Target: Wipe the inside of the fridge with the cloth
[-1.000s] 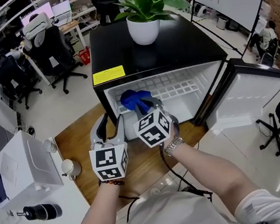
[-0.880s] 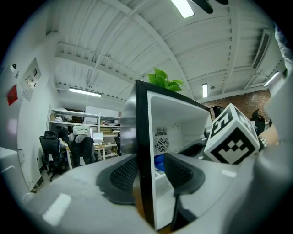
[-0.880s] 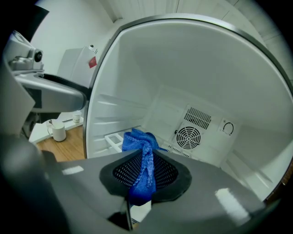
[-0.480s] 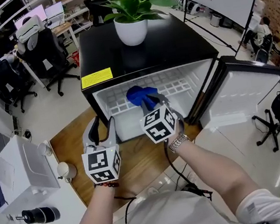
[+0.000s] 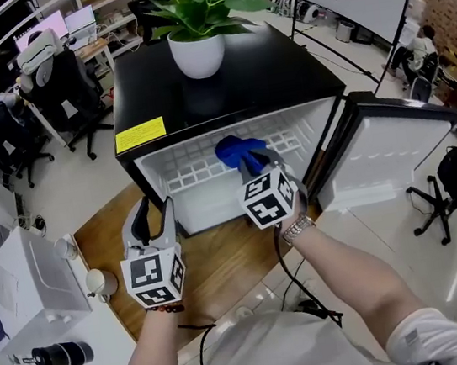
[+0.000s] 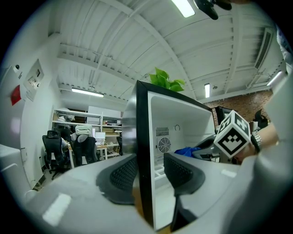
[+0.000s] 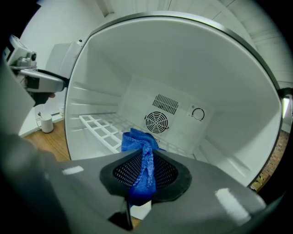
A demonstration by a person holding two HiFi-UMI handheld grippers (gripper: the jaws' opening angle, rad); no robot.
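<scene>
Head view: the black fridge [image 5: 279, 68] stands with its door [image 5: 386, 154] open and a potted plant [image 5: 192, 21] on top. The right gripper [image 5: 253, 163] reaches into the opening with the blue cloth [image 5: 235, 149]; the left gripper [image 5: 154, 216] sits at the cabinet's left front edge

Left gripper view: its jaws stand apart, straddling the fridge's side wall [image 6: 143, 137], the inner pad clear of it

Right gripper view: the jaws are clamped on the cloth, bunched above the white shelf grid [image 7: 98, 128], before the rear fan vent [image 7: 157, 122]

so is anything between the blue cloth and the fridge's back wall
Nothing visible: the blue cloth, clamped in the right gripper, faces the black fridge's white back wall; the white wire shelf lies below it.
</scene>
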